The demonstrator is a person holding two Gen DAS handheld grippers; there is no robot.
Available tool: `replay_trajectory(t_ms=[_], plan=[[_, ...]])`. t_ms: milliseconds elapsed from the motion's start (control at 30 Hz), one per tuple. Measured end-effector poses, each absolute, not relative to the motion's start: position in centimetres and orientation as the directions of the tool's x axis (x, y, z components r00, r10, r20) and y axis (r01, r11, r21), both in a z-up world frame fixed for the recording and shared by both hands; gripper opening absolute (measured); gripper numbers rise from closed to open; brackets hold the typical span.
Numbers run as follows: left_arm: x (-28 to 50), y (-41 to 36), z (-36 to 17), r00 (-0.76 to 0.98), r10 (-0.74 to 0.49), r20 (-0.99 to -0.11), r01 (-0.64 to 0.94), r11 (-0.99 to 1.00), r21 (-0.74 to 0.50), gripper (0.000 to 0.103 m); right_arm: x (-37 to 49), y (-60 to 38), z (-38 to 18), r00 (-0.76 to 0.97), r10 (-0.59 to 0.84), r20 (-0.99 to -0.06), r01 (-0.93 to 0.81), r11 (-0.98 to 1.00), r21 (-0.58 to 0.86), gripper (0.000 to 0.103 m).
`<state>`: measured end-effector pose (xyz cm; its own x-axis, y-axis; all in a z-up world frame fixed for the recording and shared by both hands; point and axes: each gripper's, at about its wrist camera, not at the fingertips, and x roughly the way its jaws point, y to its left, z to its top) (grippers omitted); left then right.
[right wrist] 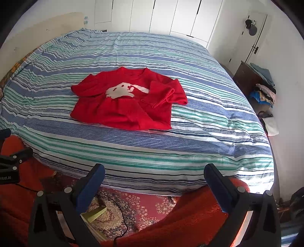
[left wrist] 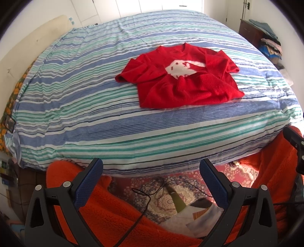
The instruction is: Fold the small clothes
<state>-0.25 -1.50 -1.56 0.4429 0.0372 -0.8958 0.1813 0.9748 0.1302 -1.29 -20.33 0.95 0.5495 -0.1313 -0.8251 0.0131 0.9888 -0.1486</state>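
Observation:
A small red knit sweater (left wrist: 182,79) with a white animal figure on the chest lies face up on the striped bedcover (left wrist: 95,117), both sleeves folded in over the body. It also shows in the right wrist view (right wrist: 125,100). My left gripper (left wrist: 151,167) is open and empty, held off the near edge of the bed above the floor. My right gripper (right wrist: 154,172) is open and empty, also short of the bed's near edge (right wrist: 152,171). Both are well away from the sweater.
Orange fleece (left wrist: 106,214) and a patterned red rug (right wrist: 144,205) lie below the grippers, with a black cable (left wrist: 144,197). A dark cabinet with piled clothes (right wrist: 262,89) stands right of the bed. White wardrobe doors (right wrist: 171,17) are behind it.

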Motion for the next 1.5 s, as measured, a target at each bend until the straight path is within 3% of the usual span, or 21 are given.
replay_trajectory(t_ms=[433,600,767,933,967,1000,1033,1100,1200,1300,1400,1500], plan=[[-0.1,-1.7,-2.1,0.426,0.038,-0.904,0.185,0.974,0.128,0.102,-1.3,-20.6,0.5,0.542,-0.110,-0.833,0.015,0.992,-0.122,0.103],[0.0,-1.2,-2.1,0.420,0.030,-0.907,0.175,0.978,0.114,0.102,0.4,-21.1,-0.1,0.571,0.038,-0.820,-0.081,0.997,-0.011,0.103],[0.2,-0.4,-1.9,0.416,0.030,-0.909,0.136,0.986,0.094,0.102,7.5,-23.2,-1.7,0.618,0.153,-0.771,-0.144,0.986,0.080,0.103],[0.0,0.3,-1.7,0.417,0.039,-0.908,0.104,0.991,0.090,0.102,18.8,-22.1,-7.8,0.430,0.358,-0.829,-0.271,0.927,0.259,0.101],[0.0,0.5,-1.7,0.413,0.042,-0.910,0.093,0.992,0.088,0.102,20.6,-21.4,-9.3,0.384,0.367,-0.847,-0.281,0.920,0.271,0.099],[0.0,0.9,-1.7,0.407,0.046,-0.912,0.079,0.993,0.086,0.102,22.1,-20.8,-10.8,0.342,0.377,-0.861,-0.284,0.915,0.288,0.083],[0.2,1.4,-1.8,0.402,0.054,-0.914,0.060,0.995,0.085,0.102,23.1,-20.2,-12.2,0.302,0.396,-0.867,-0.279,0.906,0.317,0.053],[0.4,3.0,-1.9,0.396,0.077,-0.915,0.008,0.996,0.087,0.102,23.3,-18.8,-13.3,0.249,0.434,-0.866,-0.297,0.885,0.358,0.020],[0.9,5.4,-2.6,0.380,0.103,-0.919,-0.073,0.994,0.081,0.102,18.1,-14.9,-11.6,0.182,0.474,-0.862,-0.585,0.757,0.292,0.019],[1.8,6.8,-4.2,0.343,0.126,-0.931,-0.111,0.989,0.093,0.101,9.2,-12.9,-11.4,0.050,0.424,-0.904,-0.816,0.540,0.208,0.018],[2.8,6.9,-5.5,0.325,0.148,-0.934,-0.107,0.987,0.119,0.102,3.5,-14.4,-13.4,0.015,0.301,-0.954,-0.847,0.510,0.148,0.023],[3.7,6.3,-6.5,0.316,0.149,-0.937,-0.087,0.988,0.127,0.102,2.9,-17.3,-13.3,0.070,0.305,-0.950,-0.760,0.633,0.147,0.023]])
